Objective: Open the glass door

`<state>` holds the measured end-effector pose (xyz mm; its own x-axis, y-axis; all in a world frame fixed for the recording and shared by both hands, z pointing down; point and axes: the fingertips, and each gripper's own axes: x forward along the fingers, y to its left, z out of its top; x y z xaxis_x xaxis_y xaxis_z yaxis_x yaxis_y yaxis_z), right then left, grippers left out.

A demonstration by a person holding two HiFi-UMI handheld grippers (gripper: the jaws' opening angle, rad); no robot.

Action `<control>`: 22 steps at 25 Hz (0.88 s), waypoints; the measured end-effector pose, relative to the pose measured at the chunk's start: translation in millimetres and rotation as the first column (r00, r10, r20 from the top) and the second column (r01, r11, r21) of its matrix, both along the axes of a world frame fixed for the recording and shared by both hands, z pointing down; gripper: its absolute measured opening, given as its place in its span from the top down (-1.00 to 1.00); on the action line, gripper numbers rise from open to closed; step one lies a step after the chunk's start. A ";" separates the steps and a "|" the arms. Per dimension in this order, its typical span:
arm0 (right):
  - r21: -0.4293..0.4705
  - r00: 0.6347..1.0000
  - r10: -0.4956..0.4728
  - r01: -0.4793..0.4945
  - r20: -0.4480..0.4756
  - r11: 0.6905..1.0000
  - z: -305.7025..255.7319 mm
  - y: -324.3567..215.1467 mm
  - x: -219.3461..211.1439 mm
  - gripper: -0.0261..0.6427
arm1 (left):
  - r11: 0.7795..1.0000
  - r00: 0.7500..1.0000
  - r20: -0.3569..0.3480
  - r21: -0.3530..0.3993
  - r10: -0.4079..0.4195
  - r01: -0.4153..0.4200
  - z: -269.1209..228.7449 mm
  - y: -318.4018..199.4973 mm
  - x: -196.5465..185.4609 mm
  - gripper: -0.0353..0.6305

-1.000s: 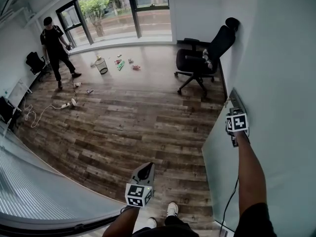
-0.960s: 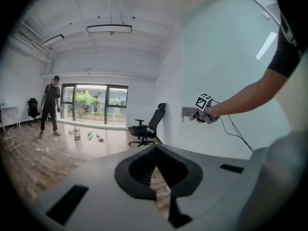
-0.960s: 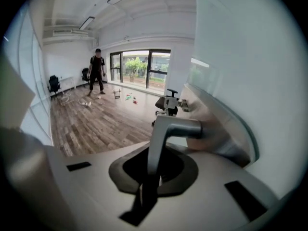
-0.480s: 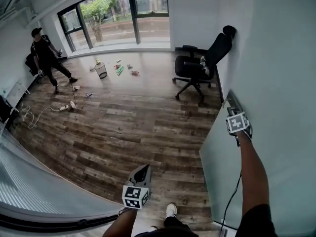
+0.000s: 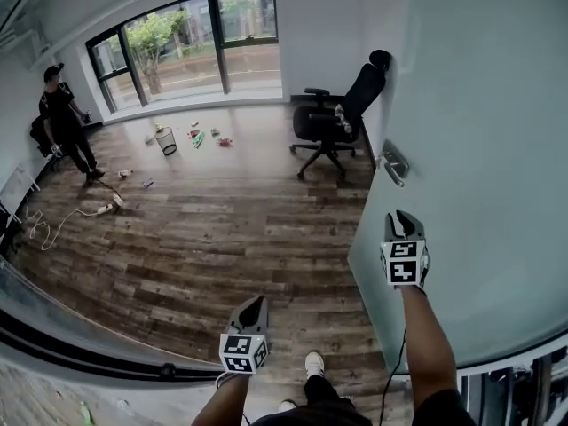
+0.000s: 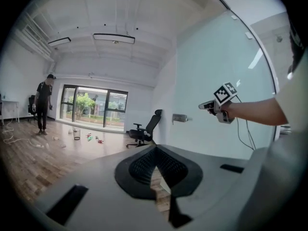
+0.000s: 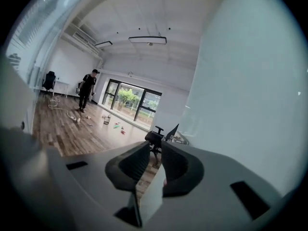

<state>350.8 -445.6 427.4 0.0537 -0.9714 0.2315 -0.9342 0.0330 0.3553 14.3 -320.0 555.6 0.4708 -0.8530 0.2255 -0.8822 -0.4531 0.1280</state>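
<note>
Left gripper (image 5: 256, 304) is at bottom centre, jaws pinched together on nothing. Right gripper (image 5: 404, 222) is at lower right, a bit below the handle (image 5: 391, 164), jaws half apart and closing, gripping nothing. The glass door (image 5: 470, 140) fills the right side, standing open.
</note>
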 end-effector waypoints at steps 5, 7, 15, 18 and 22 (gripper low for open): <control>0.052 0.995 -0.002 -0.003 0.101 0.999 11.9 124.6 -46.1 0.82 | 0.998 0.999 -0.022 0.057 0.037 -0.036 -19.1 66.1 -4.7 0.90; 0.082 0.986 0.005 -0.018 0.164 0.996 12.9 163.4 -54.8 0.86 | 0.996 0.998 -0.022 0.078 0.054 -0.052 -25.2 85.7 -1.6 0.90; 0.091 0.962 -0.010 -0.015 0.272 0.996 38.8 297.1 -108.7 0.88 | 0.993 0.995 -0.005 0.069 0.095 -0.095 -33.7 174.6 3.5 0.90; 0.094 0.961 -0.049 0.024 0.271 0.995 48.0 331.3 -122.0 0.88 | 0.995 0.997 -0.016 0.064 0.073 -0.071 -32.0 194.7 3.8 0.90; 0.129 0.954 -0.120 0.087 0.276 0.988 48.0 373.5 -128.6 0.88 | 0.996 0.999 -0.025 0.079 0.044 -0.042 -37.7 227.8 12.2 0.90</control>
<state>222.2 -72.1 475.4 -0.0997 -0.9889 0.1104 -0.9903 0.1094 0.0852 26.5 -92.2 518.0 0.5123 -0.8465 0.1453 -0.8585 -0.5000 0.1139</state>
